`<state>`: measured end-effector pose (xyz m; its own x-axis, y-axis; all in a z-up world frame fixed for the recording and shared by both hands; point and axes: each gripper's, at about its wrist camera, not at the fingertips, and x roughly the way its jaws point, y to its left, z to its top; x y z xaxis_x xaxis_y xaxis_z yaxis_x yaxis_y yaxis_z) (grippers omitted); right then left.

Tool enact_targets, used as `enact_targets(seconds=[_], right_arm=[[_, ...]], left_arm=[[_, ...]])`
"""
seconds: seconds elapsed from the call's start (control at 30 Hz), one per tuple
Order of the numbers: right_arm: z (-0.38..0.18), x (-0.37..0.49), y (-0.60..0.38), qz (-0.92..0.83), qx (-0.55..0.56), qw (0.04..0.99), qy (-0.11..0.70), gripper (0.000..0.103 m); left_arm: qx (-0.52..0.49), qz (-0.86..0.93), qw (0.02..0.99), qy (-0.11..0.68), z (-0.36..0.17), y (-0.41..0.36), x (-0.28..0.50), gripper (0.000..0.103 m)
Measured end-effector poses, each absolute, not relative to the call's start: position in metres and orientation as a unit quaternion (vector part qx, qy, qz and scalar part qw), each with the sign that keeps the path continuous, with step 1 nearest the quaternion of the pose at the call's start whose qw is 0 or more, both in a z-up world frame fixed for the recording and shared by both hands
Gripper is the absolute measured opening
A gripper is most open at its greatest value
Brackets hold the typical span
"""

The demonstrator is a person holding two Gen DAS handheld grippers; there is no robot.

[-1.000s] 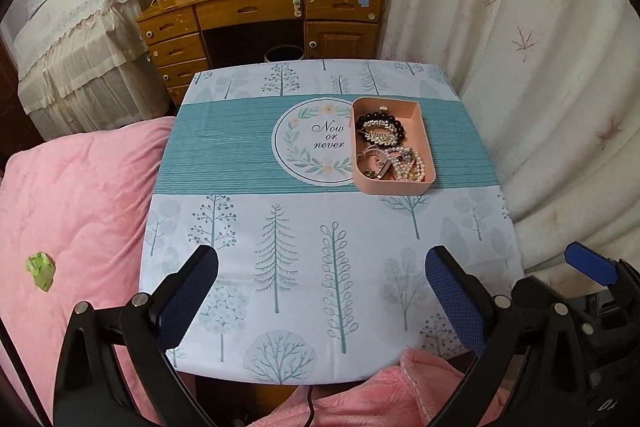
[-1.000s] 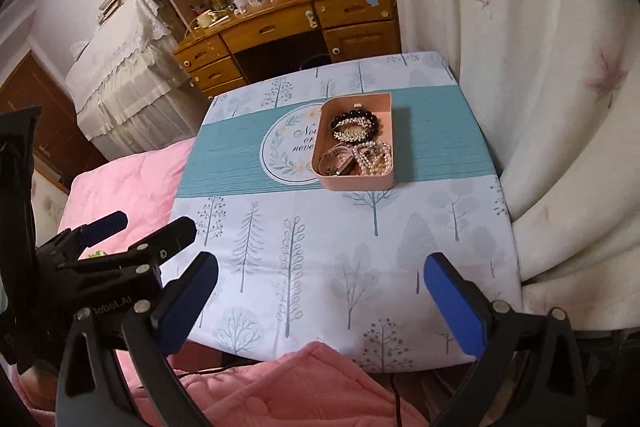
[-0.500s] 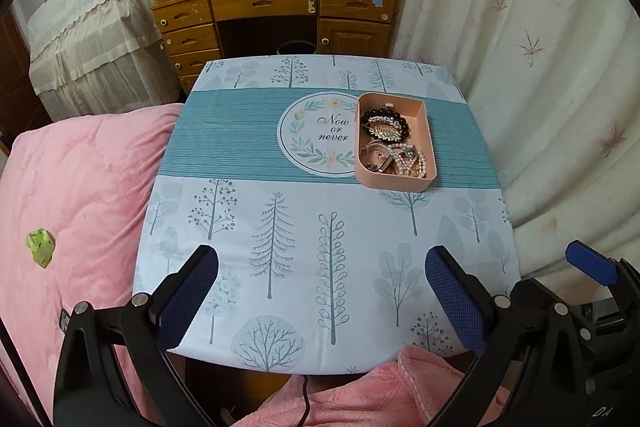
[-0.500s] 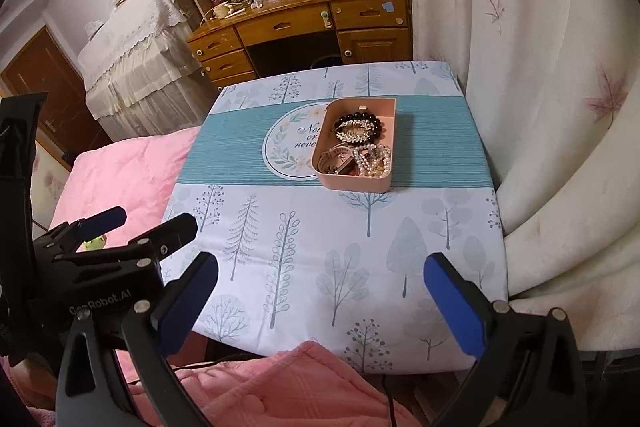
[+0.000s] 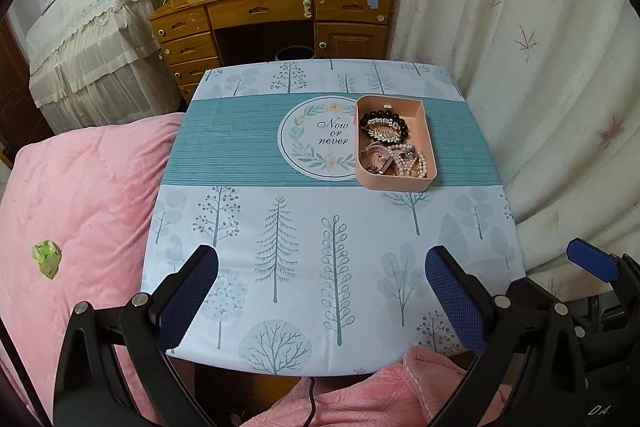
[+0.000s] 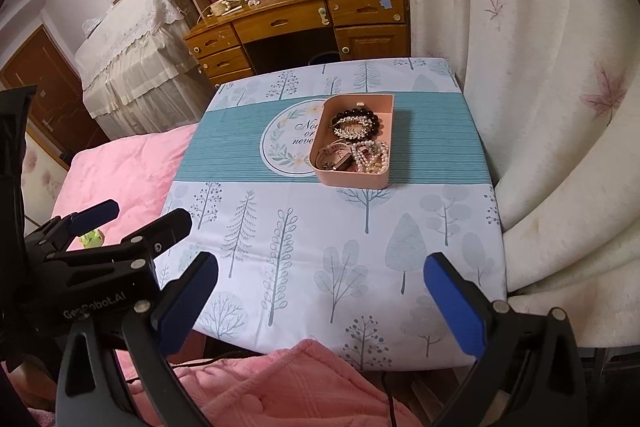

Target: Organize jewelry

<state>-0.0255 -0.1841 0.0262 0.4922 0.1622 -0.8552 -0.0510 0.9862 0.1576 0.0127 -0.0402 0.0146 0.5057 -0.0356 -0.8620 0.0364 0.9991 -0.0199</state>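
Still, both grippers (image 5: 322,291) (image 6: 320,291) spread wide, empty; pearl strand (image 5: 406,163) tangled in pink tray (image 5: 394,185), may drag neighbours out.

- The left gripper (image 5: 320,291) has its two blue fingers (image 5: 188,301) spread wide, with nothing between them.
- It hangs over the near edge of a table (image 5: 280,247) with a cloth full of trees.
- Far ahead and a bit to the right sits a pink tray (image 5: 394,183) on the green stripe.
- In the tray's far end lies a black bead bracelet (image 5: 404,125) with a sparkly piece (image 5: 382,133) on it.
- In its near end lie white pearls (image 5: 408,163).
- The right gripper (image 5: 592,261) peeks in at the right edge; only one blue tip shows.
- A pink blanket (image 5: 80,195) lies to the left.
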Motion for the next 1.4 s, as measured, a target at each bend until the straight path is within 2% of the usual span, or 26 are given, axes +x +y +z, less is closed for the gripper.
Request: enact_targets(seconds=[1.4], right_arm=[[0.022,-0.034,-0.180,0.048,0.056,0.859,0.506,0.103]], left_arm=[[0.020,-0.024,0.869,0.493,0.017,-0.026,0.008,0.102]])
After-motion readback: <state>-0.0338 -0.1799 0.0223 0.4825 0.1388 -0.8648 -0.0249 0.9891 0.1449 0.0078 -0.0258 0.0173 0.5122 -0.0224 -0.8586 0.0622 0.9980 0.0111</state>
